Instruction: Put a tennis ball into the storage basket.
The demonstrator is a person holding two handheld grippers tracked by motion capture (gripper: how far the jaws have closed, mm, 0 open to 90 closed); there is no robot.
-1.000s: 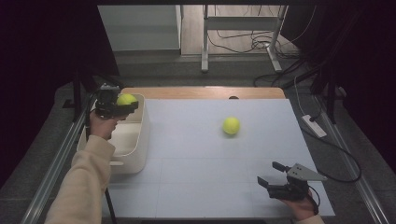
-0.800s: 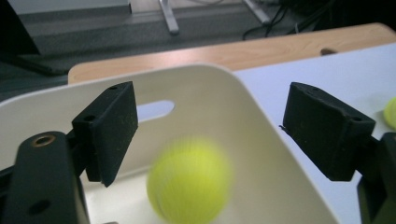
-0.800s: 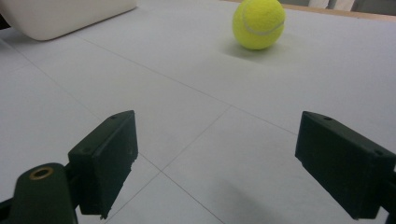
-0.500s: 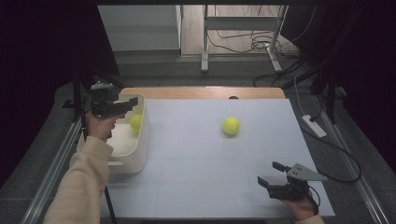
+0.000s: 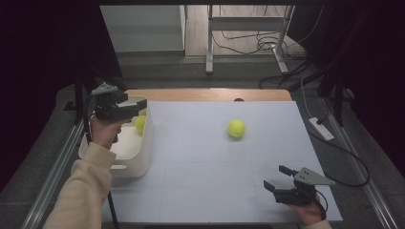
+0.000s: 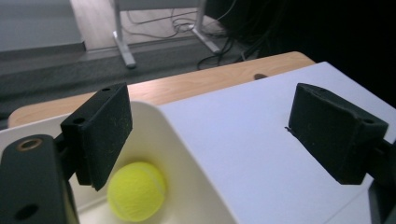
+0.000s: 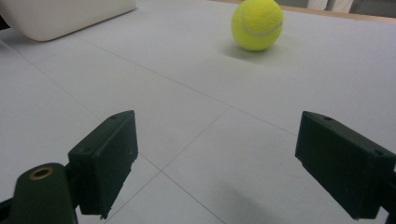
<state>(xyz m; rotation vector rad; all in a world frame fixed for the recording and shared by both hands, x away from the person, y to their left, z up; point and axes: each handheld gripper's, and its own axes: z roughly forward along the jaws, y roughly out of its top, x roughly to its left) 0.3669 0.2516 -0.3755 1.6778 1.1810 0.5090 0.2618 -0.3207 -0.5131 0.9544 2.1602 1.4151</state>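
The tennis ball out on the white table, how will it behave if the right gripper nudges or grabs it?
The tennis ball is round on a flat, smooth table, so a nudge would probably roll it. Its fuzzy felt should grip well. It looks light, likely giving slightly under the right gripper.

Left gripper [image 5: 125, 108]: raised, held level, jaws just opened, nothing between them. Right gripper [image 5: 282, 183]: low, near the person, jaws apart and empty.

yellow tennis ball [image 6: 136, 190] | resting in white bin [image 5: 143, 143] | second ball [image 5: 236, 128] on table
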